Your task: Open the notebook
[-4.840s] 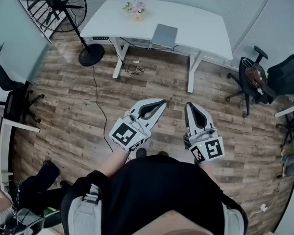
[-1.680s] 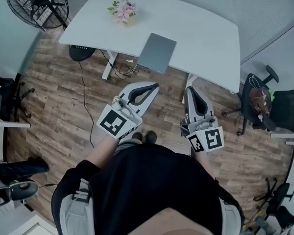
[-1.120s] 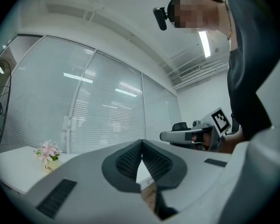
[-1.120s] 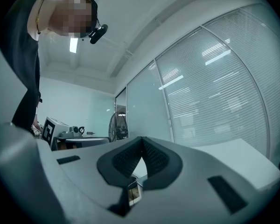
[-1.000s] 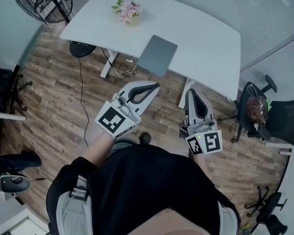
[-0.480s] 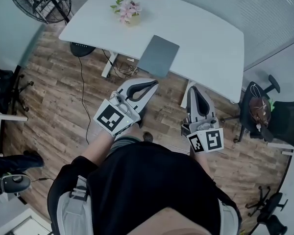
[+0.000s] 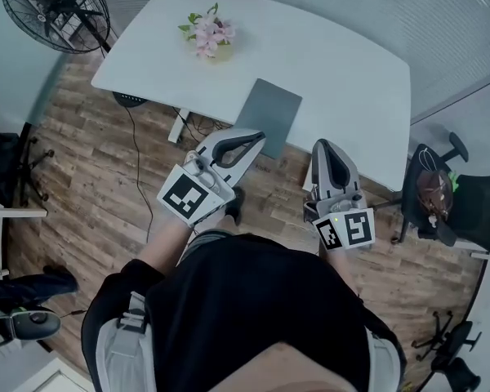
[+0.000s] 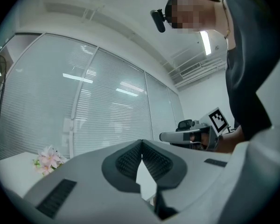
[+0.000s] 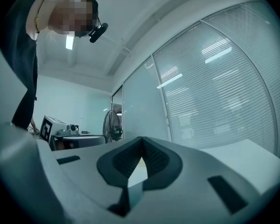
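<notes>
The grey notebook (image 7: 271,126) lies closed near the front edge of the white table (image 7: 343,72). In the head view my left gripper (image 7: 260,137) is held level and shut, with its tip over the notebook's near edge. My right gripper (image 7: 322,144) is also shut and sits to the right of the notebook, at the table's front edge. Neither holds anything. In the left gripper view the pads (image 8: 130,160) meet at the tip with nothing between them. The right gripper view shows the same for its pads (image 9: 155,157). The notebook is hidden in both gripper views.
A pot of pink flowers (image 7: 208,35) stands at the back left of the table. A standing fan (image 7: 53,2) is at the far left, with its cable on the wooden floor. Office chairs (image 7: 453,202) stand at the right, another chair (image 7: 4,178) at the left.
The person has walked up to the table. Both grippers came forward with them, still shut, from above the floor to the table's front edge.
</notes>
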A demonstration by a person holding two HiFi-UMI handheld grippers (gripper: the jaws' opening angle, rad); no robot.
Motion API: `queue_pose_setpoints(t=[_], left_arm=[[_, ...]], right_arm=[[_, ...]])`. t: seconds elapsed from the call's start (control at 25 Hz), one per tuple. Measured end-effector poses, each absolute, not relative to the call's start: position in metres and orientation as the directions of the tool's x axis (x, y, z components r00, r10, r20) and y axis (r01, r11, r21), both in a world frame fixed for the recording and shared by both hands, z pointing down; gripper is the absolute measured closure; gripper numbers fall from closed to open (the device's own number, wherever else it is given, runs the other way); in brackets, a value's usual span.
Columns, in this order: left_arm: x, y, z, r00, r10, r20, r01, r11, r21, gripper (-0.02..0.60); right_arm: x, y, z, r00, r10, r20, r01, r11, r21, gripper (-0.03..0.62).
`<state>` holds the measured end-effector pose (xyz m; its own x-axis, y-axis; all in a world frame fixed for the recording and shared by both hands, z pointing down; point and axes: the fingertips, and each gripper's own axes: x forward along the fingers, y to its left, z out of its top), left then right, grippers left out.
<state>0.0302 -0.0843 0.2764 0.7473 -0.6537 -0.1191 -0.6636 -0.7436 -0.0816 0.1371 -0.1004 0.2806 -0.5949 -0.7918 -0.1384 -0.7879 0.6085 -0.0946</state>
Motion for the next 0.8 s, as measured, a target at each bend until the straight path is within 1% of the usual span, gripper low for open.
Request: queue_pose_setpoints(t=[0.28,0.52,0.68,0.8], left_arm=[[0.019,-0.132,0.277,0.759,-0.639,-0.124,-0.649,-0.759,-0.06,0.569],[0.009,-0.167,0.288,0.777,-0.627,-0.064,-0.63,-0.775,-0.052,0.569],[0.014,-0.184,0.276,0.801,-0.59,-0.105,-0.598,-0.798,-0.077,0.569],[0.016,-0.197,0.278,0.816,-0.568,-0.106,-0.577,-0.812,-0.085,0.569]], right_arm=[[0.128,-0.147,0.279,-0.58,-0.803,-0.138,-0.8,0.593,-0.093,0.589],[0.124,-0.18,0.274,-0.557,-0.818,-0.142,-0.816,0.571,-0.091,0.589],[0.12,-0.198,0.273,-0.548,-0.824,-0.14,-0.824,0.561,-0.08,0.589],[0.118,-0.208,0.275,-0.532,-0.835,-0.141,-0.834,0.545,-0.082,0.589]])
